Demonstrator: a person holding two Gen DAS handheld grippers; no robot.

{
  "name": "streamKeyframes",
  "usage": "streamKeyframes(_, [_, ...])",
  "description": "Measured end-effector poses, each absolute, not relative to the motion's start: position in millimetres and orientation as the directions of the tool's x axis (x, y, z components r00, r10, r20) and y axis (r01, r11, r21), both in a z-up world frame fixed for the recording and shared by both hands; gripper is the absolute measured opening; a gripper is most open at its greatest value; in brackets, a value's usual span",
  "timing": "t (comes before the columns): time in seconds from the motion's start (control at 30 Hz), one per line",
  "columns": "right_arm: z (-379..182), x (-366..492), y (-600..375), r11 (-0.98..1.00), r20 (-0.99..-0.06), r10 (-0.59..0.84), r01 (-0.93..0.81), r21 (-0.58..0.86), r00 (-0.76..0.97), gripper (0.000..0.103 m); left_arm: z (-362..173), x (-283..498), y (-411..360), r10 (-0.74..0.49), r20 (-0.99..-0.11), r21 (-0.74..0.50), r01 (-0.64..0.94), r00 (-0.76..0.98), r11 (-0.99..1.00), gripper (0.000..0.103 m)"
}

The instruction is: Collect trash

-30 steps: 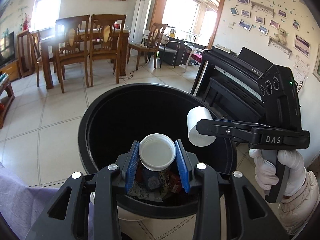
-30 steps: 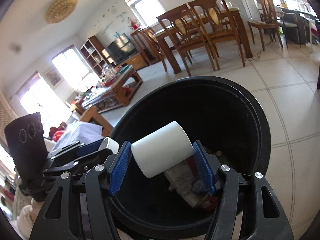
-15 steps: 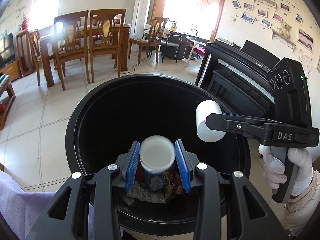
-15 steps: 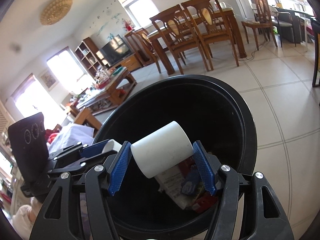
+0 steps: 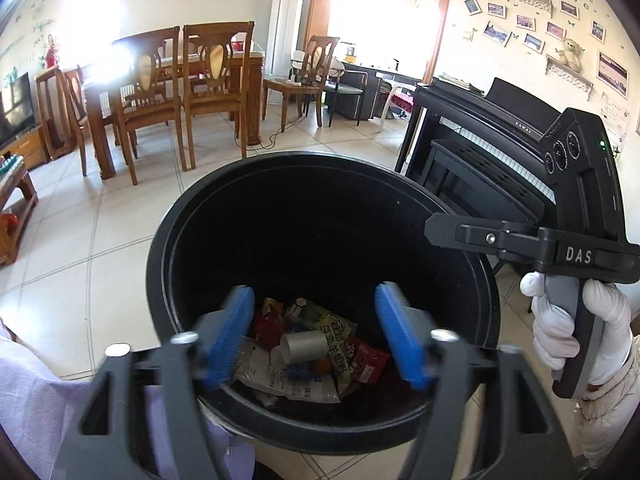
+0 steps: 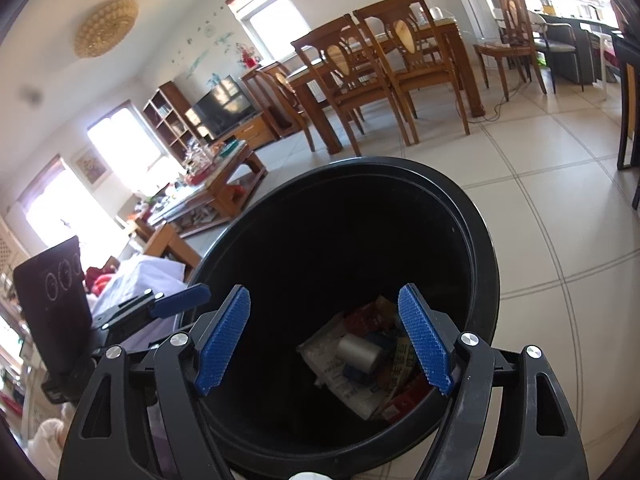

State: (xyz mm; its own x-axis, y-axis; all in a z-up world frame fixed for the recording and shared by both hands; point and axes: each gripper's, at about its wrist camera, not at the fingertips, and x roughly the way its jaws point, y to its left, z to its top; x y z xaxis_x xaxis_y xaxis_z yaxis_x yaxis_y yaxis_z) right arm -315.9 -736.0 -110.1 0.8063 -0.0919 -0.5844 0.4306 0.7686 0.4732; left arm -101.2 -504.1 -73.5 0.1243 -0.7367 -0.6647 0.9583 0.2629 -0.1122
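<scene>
Trash lies heaped at the bottom of the black bin: crumpled wrappers, a printed white packet, and on top of them a pale cylinder lying on its side, seen from the right wrist as a whitish roll. Both grippers hang over the bin's mouth, tilted down into it. The left gripper has its blue pads spread wide and blurred, its jaws opening, with nothing between them but the view down to the rubbish. The right gripper likewise has its jaws opening, empty, pads well apart. From the left wrist view, the right gripper shows side-on above the rim, held by a white-gloved hand. The bin stands on pale floor tiles, with a dark piano just beside it and a wooden dining table with chairs well beyond.
</scene>
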Motion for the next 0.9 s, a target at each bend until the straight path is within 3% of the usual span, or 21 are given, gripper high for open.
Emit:
streamKeyframes(0.13, [-107,-316,-732,0.762,-0.581,-0.094,0.434,0.481,0.808,0.087,-71,-106,-499,-0.747,-0.659,-0.115,0.969,0.092,0.220,0.097])
streamKeyframes(0.27, [-103,-312,-726,0.752,-0.583,-0.094,0.441,0.490,0.807,0.096,-69,-107,-487,-0.752,-0.653,-0.112,0.971,0.089,0.211,0.098])
streamKeyframes(0.5, [-87,-293,-702,0.758,-0.581,-0.111,0.446,0.475,0.807,0.098,-52,-98,-448,-0.768,-0.630,-0.151,0.952,0.115,0.266,0.098])
streamKeyframes(0.7, [-77,-252,-656,0.806,-0.582,-0.088,0.401,0.436,0.809,0.098,-28,-84,-386,-0.772,-0.574,-0.119,0.905,0.274,0.409,0.098])
streamKeyframes(0.9, [-62,-192,-580,0.880,-0.563,-0.022,0.283,0.381,0.826,0.098,-11,-54,-305,-0.672,-0.535,-0.079,0.761,0.513,0.644,0.098])
